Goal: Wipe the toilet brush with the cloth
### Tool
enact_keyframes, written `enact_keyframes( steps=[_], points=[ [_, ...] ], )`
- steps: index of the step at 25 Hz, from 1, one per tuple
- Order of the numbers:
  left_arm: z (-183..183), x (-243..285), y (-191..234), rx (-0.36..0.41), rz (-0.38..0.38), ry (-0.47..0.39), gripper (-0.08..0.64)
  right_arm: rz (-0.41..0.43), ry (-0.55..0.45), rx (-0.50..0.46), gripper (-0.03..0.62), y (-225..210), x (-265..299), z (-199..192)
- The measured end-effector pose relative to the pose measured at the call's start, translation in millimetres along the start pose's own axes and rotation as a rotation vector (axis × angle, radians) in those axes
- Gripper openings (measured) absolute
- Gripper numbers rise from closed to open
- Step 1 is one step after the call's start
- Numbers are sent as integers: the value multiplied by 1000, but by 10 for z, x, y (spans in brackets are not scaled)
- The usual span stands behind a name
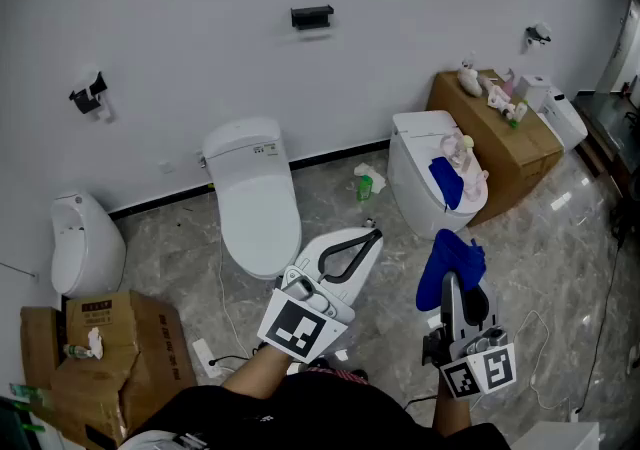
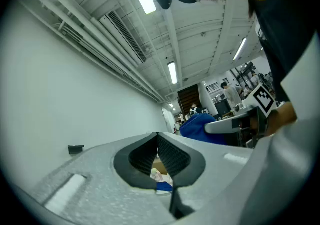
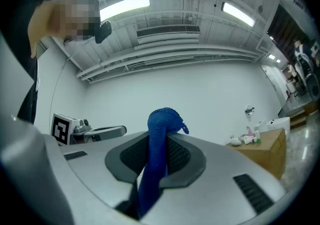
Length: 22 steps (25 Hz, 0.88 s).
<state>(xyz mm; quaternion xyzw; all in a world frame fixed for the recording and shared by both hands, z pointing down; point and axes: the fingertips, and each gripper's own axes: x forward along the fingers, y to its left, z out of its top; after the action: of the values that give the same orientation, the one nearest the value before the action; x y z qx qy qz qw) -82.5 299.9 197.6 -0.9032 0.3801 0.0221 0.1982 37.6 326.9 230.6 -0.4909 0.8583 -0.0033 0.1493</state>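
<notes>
The right gripper (image 3: 160, 143) clamps the soft, limp blue fabric cloth (image 3: 163, 119), which bunches above its jaws. It looks light and floppy, best pinched mid-fold. The left gripper (image 2: 158, 143) is closed on nothing.

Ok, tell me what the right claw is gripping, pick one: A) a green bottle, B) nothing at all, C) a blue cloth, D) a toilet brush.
C: in the right gripper view the blue cloth is pinched between the jaws of the right claw, with its bunched end sticking out past the tips.
</notes>
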Motion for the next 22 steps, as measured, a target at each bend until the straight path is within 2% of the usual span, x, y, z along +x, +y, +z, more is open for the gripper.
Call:
enact_keyframes(
  steps=[10, 22],
  points=[
    [22, -17, 52, -77, 29, 8, 6, 11, -22, -10, 67, 2, -28, 69],
    [104, 144, -259, -79, -4, 18, 6, 14, -71, 12, 69, -238, -321, 208]
  ],
)
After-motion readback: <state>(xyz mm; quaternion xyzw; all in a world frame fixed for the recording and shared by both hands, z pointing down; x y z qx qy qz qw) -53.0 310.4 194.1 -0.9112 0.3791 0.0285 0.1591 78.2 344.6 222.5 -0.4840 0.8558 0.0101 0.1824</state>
